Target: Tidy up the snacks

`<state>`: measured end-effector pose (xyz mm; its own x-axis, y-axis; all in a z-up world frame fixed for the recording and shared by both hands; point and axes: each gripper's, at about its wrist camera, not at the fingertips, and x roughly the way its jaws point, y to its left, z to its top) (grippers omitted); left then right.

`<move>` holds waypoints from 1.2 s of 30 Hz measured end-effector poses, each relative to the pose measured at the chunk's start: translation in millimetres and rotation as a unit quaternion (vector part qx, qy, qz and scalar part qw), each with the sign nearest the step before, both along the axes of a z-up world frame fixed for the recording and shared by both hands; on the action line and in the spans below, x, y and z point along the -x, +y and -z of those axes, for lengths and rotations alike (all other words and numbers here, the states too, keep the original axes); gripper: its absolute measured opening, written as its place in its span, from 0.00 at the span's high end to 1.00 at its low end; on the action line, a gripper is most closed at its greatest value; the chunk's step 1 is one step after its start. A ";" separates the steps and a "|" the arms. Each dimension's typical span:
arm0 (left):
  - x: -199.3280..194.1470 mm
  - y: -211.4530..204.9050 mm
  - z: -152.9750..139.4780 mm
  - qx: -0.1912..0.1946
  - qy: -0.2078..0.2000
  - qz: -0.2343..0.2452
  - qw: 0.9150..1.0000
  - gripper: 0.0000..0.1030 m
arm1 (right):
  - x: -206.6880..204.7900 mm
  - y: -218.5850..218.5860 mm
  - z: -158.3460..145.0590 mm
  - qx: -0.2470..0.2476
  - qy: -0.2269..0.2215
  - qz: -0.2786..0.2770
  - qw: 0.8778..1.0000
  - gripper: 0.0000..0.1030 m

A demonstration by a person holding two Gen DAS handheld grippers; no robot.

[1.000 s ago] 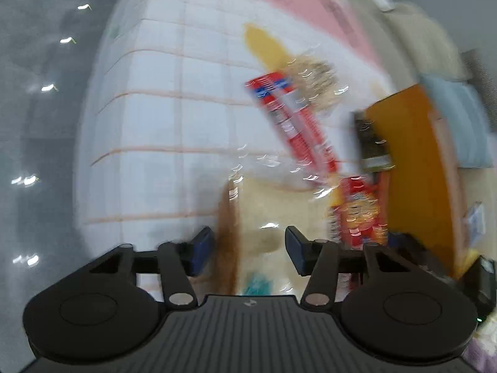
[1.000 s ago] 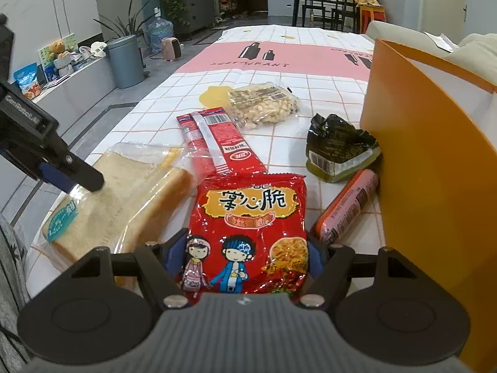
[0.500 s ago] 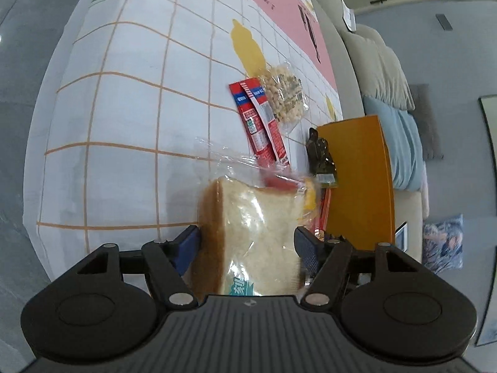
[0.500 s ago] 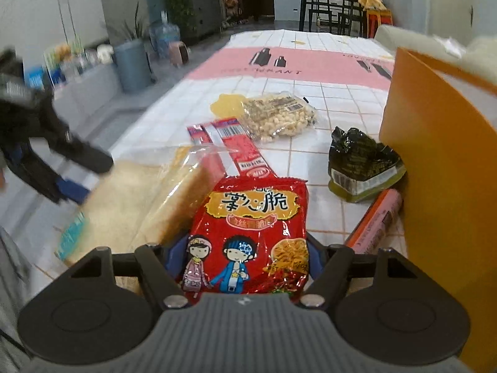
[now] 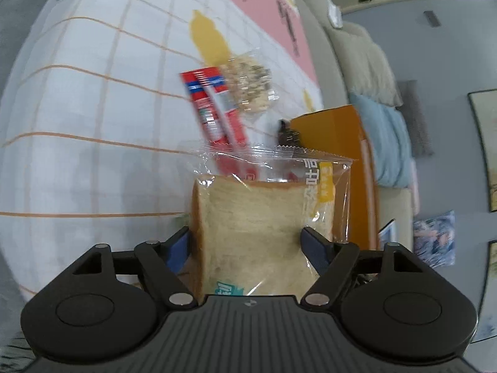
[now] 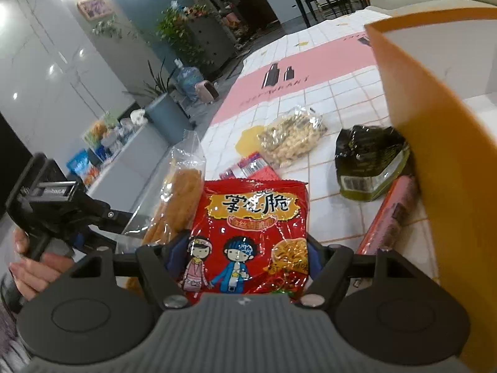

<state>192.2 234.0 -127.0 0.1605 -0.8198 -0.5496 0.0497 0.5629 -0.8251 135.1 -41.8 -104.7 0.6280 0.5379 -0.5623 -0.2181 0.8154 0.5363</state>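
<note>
In the left wrist view, our left gripper (image 5: 248,242) has the bagged bread (image 5: 261,233) standing on edge between its blue pads (image 5: 178,247). The jaws are opening, the bread is between them, and the right pad seems only to graze the wrapper, so we judge this grip loose or not yet made. Beyond the bread lie the red stick packs (image 5: 217,112) and the clear bag of nuts (image 5: 248,88) on the checked tablecloth (image 5: 93,108), toward the middle of the table; the orange box (image 5: 341,161) stands at the table's right edge. To do this well we want the pads square on the loaf's flat faces and gentle — soft bread crushes, and a slippery wrapper slides.

In the right wrist view, our right gripper (image 6: 240,255) is clamped across the lower part of the red snack packet (image 6: 251,230), jaws fairly wide on it, the packet apparently raised off the cloth. The bread (image 6: 177,199) leans just left of it, with the left gripper (image 6: 87,227) and the person's hand (image 6: 34,264) beside it. The orange box (image 6: 441,155) rises close on the right, with a dark green pouch (image 6: 369,161) and a pink sausage stick (image 6: 388,211) against its wall near the table's near edge. We judge the packet should be carried over the box wall — high enough to clear the rim.
</note>
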 end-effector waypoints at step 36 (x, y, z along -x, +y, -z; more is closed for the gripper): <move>20.3 -41.3 -26.8 -0.129 -0.029 -0.002 0.991 0.26 | 34.1 39.4 -18.3 0.090 -0.031 -0.036 0.995 0.32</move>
